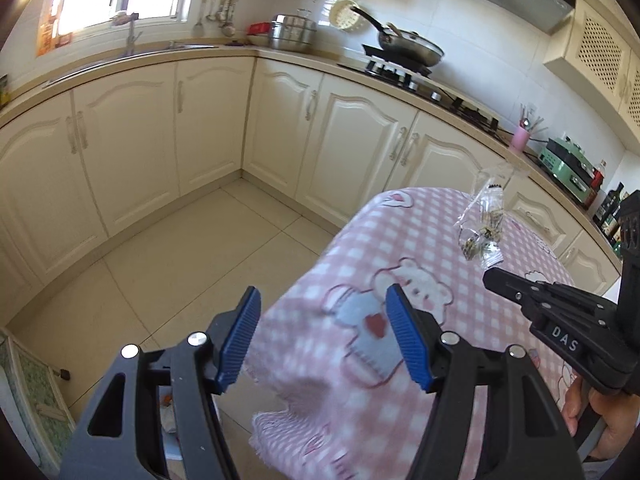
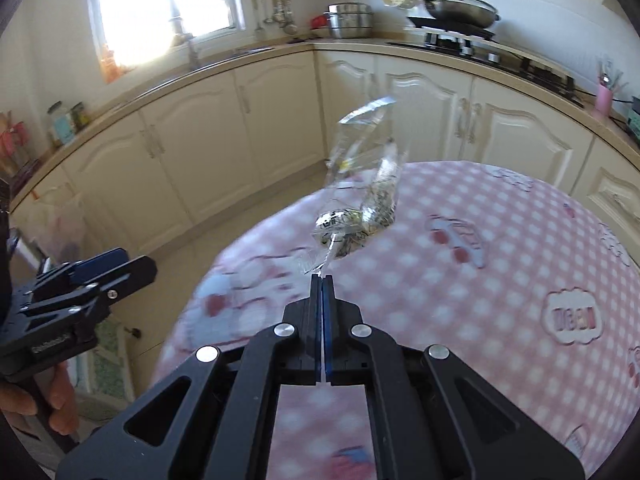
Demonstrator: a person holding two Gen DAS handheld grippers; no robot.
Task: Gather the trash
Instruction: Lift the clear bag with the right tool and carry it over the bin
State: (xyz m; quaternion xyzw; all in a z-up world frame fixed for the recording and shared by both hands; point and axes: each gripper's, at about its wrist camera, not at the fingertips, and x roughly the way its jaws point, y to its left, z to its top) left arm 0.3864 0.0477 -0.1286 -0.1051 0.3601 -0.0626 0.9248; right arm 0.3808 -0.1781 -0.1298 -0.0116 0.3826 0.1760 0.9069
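**Right gripper's got the wrapper, left one is empty**

Right gripper (image 2: 322, 280) has its blue pads pressed together on the bottom corner of a clear plastic wrapper (image 2: 362, 196), crinkly with some printed bits inside. The wrapper sticks up and away from the fingertips, lifted above the pink checked tablecloth (image 2: 500, 280) rather than lying on it. It's a bit motion-blurred, so I can't read the print.

Left gripper (image 1: 322, 338) is spread wide with nothing between the blue pads (image 1: 406, 338). It sits over the near edge of the same cloth, where the fabric hangs down toward the tiled floor (image 1: 168, 256). From the left wrist view, the right gripper shows off to the right with the wrapper standing up from its tip.

Cream cabinets (image 1: 132, 148) wrap around behind, with a pan (image 1: 412, 46) on the stove.
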